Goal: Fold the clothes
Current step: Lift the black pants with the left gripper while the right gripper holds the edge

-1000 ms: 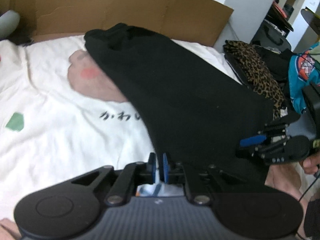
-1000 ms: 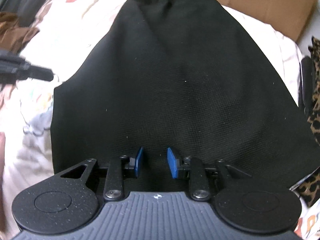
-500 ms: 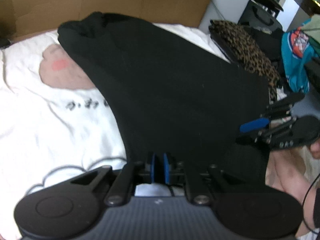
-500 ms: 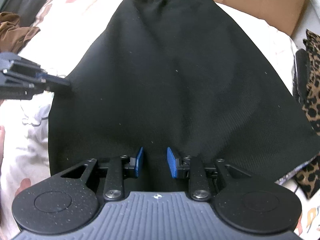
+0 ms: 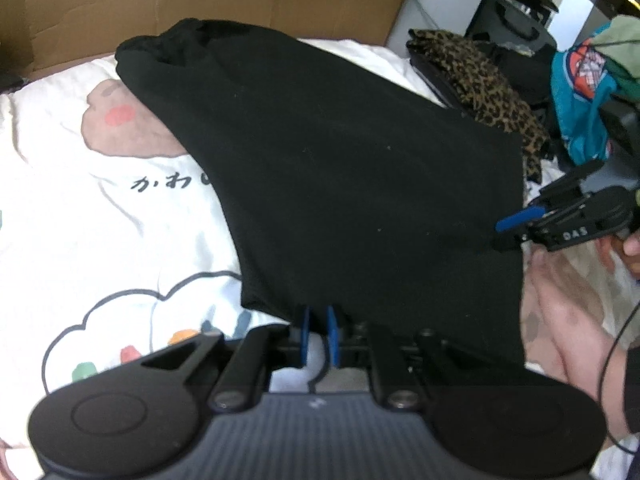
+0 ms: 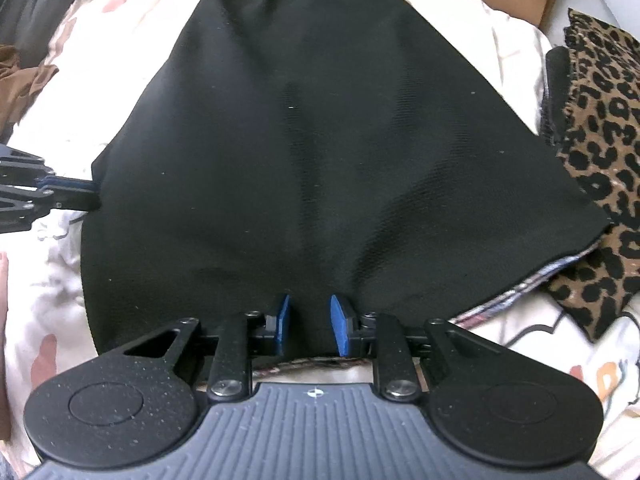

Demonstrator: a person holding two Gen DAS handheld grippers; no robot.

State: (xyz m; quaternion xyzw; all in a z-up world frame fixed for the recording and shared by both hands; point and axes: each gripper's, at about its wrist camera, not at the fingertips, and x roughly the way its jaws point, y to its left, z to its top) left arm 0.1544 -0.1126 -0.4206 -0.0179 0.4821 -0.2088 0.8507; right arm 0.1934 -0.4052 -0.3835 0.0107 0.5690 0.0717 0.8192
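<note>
The black garment (image 6: 320, 152), perhaps a skirt with a gathered waistband at the far end, lies spread over the printed white bedsheet (image 5: 100, 208), its wide hem nearest us. We hold that hem at two places: our left tongs (image 5: 317, 334) are nearly closed at its left corner, seemingly pinching cloth, and our right tongs (image 6: 307, 326) stand partly apart with hem fabric between the pads, though we cannot tell whether they truly clamp it. A leopard-print cloth (image 6: 592, 168) lies just beside the right edge, cardboard (image 5: 208, 4) beyond the bed. We judge a fold from the hem is in hand; the next move calls for keeping both corners level so the edges meet squarely.
</note>
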